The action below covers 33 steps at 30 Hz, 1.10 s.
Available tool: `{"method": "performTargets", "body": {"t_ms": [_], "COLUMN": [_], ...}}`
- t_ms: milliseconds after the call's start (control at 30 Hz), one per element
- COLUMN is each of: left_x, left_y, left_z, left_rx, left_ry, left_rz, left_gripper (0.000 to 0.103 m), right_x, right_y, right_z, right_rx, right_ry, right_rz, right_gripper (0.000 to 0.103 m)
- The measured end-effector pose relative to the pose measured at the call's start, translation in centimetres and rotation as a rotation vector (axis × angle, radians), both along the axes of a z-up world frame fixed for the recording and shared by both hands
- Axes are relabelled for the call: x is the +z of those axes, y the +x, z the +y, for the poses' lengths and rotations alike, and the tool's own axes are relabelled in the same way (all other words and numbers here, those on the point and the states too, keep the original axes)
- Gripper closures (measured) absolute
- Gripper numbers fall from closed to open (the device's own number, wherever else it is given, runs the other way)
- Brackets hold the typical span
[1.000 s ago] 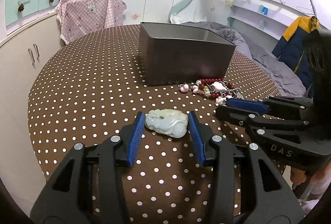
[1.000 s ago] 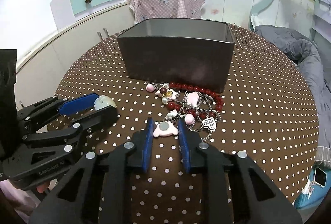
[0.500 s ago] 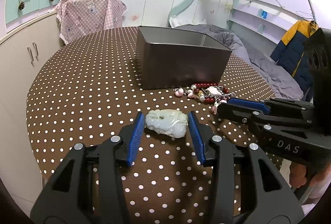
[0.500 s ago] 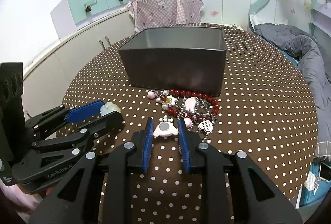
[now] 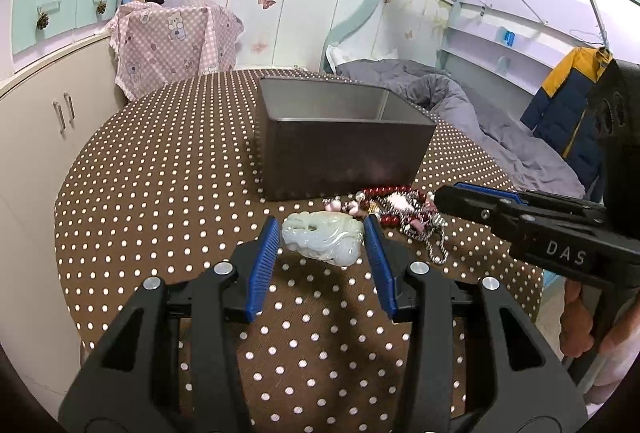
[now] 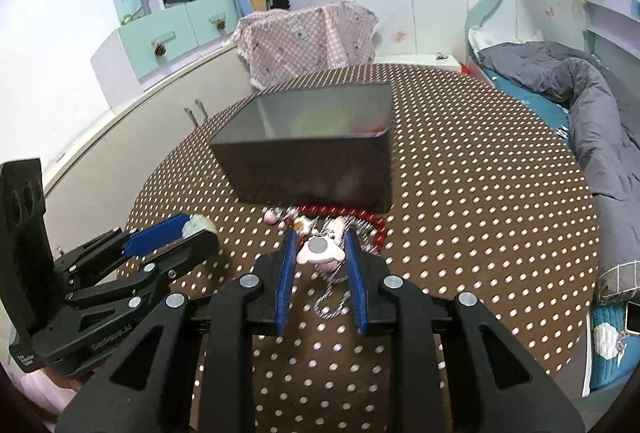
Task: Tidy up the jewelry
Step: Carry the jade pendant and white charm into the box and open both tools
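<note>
Both grippers hold a piece of jewelry above the dotted table, in front of the box.

On the left, the left gripper (image 5: 320,245) slopes down toward the table (image 5: 160,193), its blue pads pinching a pale green jade carving (image 5: 322,243) from both sides; the carving hangs clear of the cloth. Ahead stands the grey box (image 5: 344,161), open at the top. At the foot of the box lies a heap of red beads and chains (image 5: 396,209). On the right, the right gripper (image 6: 320,253) also tilts downward, its jaws closed on a pink charm (image 6: 320,251) whose silver chain (image 6: 334,297) dangles below. A hand (image 5: 580,317) grips its handle at the right edge of the left wrist view.
</note>
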<state>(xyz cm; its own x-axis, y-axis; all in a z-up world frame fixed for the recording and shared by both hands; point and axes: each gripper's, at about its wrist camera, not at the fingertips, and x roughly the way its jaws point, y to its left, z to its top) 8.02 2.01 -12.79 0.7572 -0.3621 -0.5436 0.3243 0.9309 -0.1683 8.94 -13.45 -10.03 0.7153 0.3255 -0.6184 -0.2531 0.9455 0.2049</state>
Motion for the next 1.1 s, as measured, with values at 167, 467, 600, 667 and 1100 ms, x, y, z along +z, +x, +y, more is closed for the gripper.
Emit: {"method": "performTargets", "body": {"t_ms": [167,467,600,667,1100], "left_x": [0.9,3.1,3.9,4.3,5.3], "left_y": [0.8,2.8,3.5,4.0,6.7], "left_z": [-0.4,-0.9,-1.2,-1.3,-2.1], "left_rx": [0.004,0.014,0.021,0.022,0.087], "left_ry": [-0.009,-0.004,-0.003,-0.001,0.033], "left_rz": [-0.022,-0.076,-0.105,-0.12,-0.186], "left_gripper": [0.06,0.06,0.06,0.06,0.06], "right_x": [0.9,2.7,3.4,3.7,3.9], "right_y": [0.6,2.3,2.9,3.2,5.6], "right_z": [-0.8,-1.2,-1.1,-0.9,-0.3], "right_rx": [-0.021,-0.027,-0.019,-0.016,-0.018], "right_ry": [0.017,0.031,0.031,0.028,0.015], "right_rz": [-0.027,-0.089,-0.121,-0.137,-0.195], "right_gripper": [0.081,0.081,0.081,0.081,0.081]}}
